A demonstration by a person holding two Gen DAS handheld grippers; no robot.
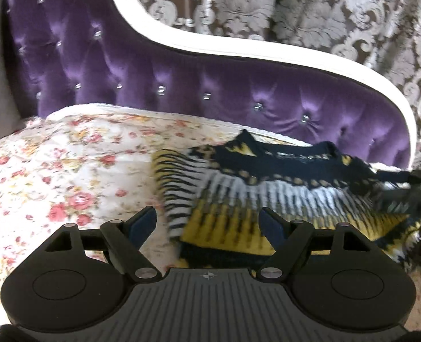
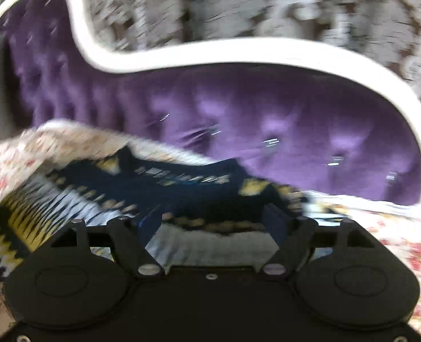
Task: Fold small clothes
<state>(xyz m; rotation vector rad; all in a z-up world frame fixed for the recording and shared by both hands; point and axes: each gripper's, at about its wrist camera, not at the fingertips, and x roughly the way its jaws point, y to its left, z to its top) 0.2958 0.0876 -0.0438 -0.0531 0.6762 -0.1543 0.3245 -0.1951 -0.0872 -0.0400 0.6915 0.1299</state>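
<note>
Purple tufted headboard [image 1: 216, 97] behind patterned sweater [image 1: 267, 196].

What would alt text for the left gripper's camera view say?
An open two-finger left gripper hovers over a yellow, black and white patterned knit garment lying on a floral bedspread. Behind stands a purple tufted headboard with a white frame.

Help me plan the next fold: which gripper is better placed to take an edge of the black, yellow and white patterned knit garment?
Probably the left gripper: open, with the garment's free edge between its fingertips.
</note>
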